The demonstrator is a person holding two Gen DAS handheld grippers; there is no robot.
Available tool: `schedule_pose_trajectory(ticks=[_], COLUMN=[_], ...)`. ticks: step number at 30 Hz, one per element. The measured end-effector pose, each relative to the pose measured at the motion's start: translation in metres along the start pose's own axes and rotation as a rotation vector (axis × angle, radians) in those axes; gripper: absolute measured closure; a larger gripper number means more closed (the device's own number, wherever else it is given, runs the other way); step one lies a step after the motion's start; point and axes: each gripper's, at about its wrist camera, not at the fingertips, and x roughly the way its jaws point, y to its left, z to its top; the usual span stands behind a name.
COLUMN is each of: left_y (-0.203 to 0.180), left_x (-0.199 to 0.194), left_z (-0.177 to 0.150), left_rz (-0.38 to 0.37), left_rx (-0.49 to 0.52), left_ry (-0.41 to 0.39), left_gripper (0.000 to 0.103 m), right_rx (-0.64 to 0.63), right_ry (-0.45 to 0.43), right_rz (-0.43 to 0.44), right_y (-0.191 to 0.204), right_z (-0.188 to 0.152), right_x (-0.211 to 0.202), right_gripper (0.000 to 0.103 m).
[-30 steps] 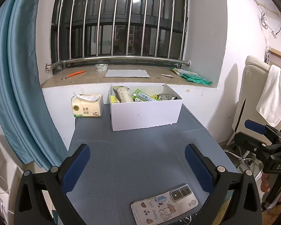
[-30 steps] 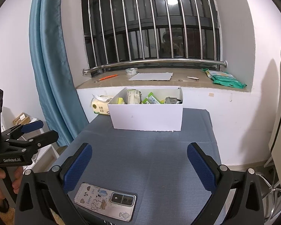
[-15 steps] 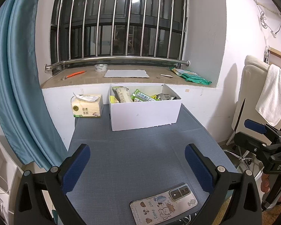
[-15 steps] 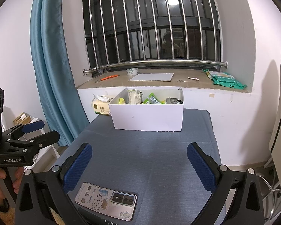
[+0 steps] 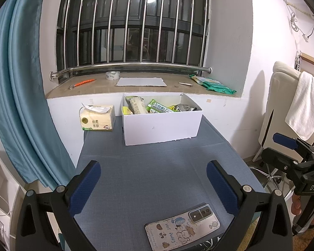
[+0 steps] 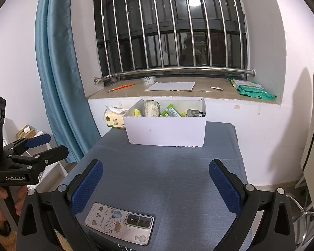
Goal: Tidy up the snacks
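Apparently nothing remains loose: both grippers hover empty, fingers apart.
Assorted snack packets (image 5: 157, 107) sit inside the white cardboard box (image 5: 161, 128) at the blue-grey surface's (image 5: 157, 167) far end; next comes reaching inside.

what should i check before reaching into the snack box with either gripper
1. Left gripper open and empty: ok, fingers spread, nothing between them.
2. Right gripper open and empty: ok.
3. White snack box open at the top: ok, packets stick up above its rim.
4. Path over the blue tablecloth to the box: ok, no object between grippers and box.
5. Phone out of the way: not ok, it lies on the table's near edge right under both grippers.
6. Tissue pack apart from the box: ok, a gap shows to the box's left.
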Motion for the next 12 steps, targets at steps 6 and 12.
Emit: schedule_pose_trajectory(ticks=[6, 12], left_y=[-0.0012, -0.0015], left_x=[-0.0015, -0.0059], left_z=[0.0, 0.0004], left_rz=[-0.006, -0.021], left_rx=[0.003, 0.0], left_ry=[0.0, -0.013], left_gripper=[0.0, 0.0], right_rx=[-0.001, -0.004], right_ry=[0.001, 0.003], right_rz=[0.001, 0.004], right_y=[0.0012, 0.0007], right_z=[-0.0004, -0.0011], right_x=[-0.0008, -0.0015], right_gripper=[0.0, 0.0])
